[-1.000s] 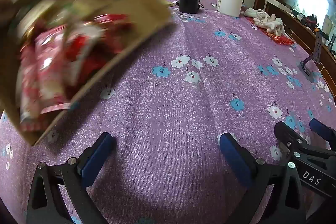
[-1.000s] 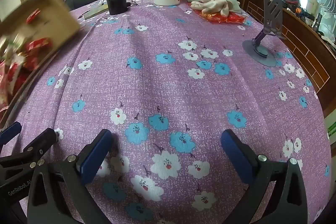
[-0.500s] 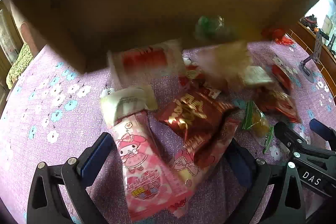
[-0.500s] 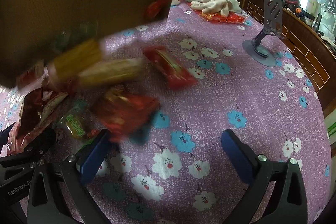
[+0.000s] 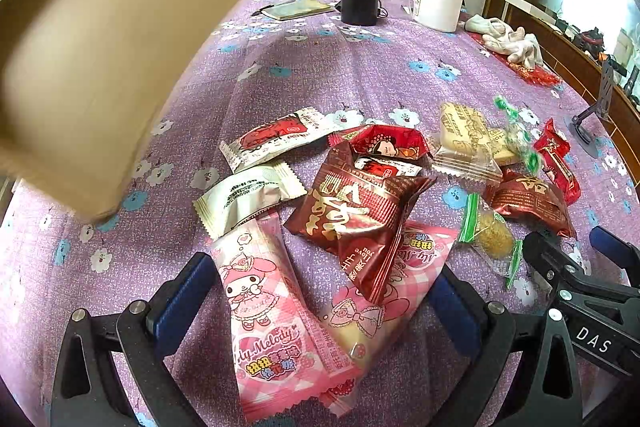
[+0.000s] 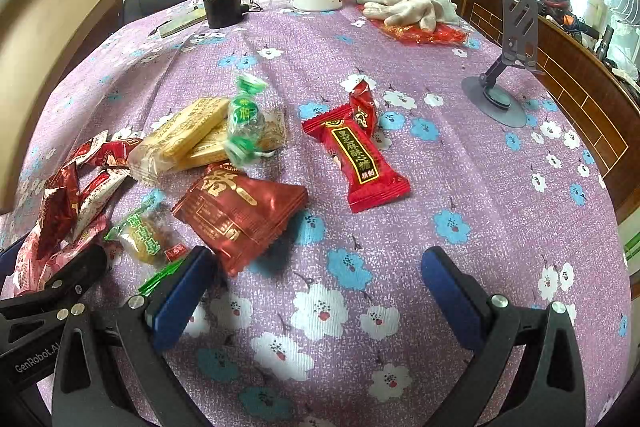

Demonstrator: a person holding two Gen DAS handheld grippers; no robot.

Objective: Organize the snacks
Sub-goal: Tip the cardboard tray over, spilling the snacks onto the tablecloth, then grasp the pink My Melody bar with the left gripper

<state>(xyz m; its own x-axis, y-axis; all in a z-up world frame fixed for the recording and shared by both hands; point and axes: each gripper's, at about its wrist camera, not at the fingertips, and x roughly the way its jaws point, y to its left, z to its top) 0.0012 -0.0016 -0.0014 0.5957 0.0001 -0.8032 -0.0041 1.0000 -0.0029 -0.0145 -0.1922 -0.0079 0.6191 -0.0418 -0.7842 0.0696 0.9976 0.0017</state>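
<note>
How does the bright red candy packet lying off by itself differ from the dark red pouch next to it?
The bright red candy packet is slim and flat, with a black label strip; the dark red pouch is wider, puffier, with gold lettering. The packet lies apart on bare cloth, while the pouch touches other snacks. Both are sealed and have crimped ends.

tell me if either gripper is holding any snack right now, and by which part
Nothing is held: the left gripper and right gripper are both open, hovering over the scattered snacks.
</note>
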